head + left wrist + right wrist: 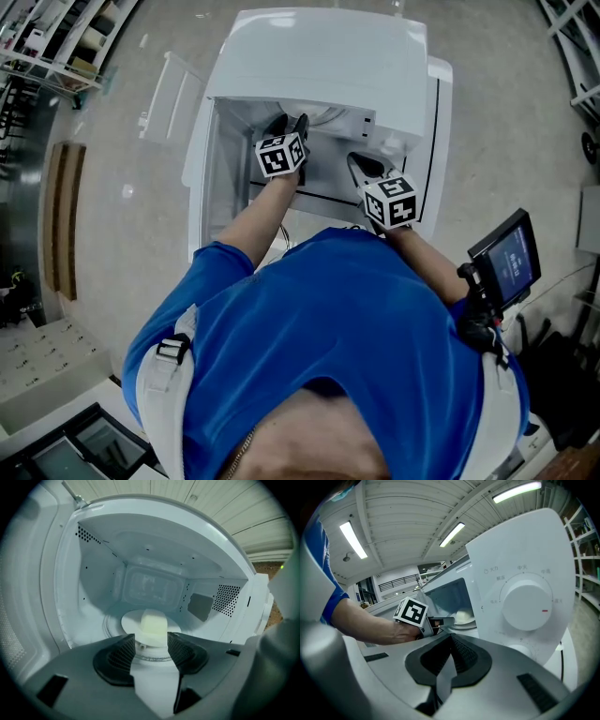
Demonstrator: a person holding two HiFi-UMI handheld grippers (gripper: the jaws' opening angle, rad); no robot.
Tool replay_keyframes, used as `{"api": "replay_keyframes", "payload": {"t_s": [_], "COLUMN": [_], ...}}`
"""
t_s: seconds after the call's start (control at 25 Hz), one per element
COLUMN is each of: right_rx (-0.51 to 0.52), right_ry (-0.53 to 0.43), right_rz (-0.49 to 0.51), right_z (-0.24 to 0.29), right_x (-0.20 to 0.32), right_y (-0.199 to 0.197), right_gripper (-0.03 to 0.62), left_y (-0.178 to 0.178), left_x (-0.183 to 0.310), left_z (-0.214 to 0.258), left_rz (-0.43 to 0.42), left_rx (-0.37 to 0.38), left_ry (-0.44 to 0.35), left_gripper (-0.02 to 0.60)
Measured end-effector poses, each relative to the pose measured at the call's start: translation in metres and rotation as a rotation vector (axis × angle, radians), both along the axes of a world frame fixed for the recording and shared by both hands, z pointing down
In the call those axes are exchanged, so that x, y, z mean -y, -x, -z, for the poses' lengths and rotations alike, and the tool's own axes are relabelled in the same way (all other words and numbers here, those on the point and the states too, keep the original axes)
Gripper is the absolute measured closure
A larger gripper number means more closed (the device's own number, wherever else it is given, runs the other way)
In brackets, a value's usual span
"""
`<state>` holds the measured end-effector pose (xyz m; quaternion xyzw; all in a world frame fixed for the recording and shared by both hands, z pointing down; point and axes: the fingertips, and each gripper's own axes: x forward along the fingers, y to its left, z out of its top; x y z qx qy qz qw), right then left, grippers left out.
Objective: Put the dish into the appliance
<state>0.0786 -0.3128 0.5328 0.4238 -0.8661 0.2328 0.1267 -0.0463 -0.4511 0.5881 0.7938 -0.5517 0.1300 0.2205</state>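
**Dish and appliance, door open.** The dish (136, 620) is a small white round plate carrying a pale yellow block (153, 623). It sits flat and upright on the glass turntable (111, 626), near the middle of the cavity floor. It shows in the gap ahead of my left gripper (151, 639), whose jaws stand apart. The appliance (319, 56) is a white countertop oven with a pale cavity and perforated side walls (225, 599). Its door (23, 611) is swung wide to the left. The front panel (520, 555) bears a round white dial (528, 605) with a red mark.
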Motion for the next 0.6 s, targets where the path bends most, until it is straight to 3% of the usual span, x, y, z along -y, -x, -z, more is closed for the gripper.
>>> {"api": "replay_keyframes", "payload": {"t_s": [0.6], "right_rx": [0.016], "right_ry": [-0.021], "right_rz": [-0.004], "right_z": [0.009], "right_x": [-0.024], "right_y": [0.006], "right_gripper": [0.592], "left_y": [0.002], "left_x": [-0.062], "left_z": [0.024], "left_rz": [-0.017], "left_rx": [-0.112], "left_ry": [-0.052], "left_gripper": [0.36]}}
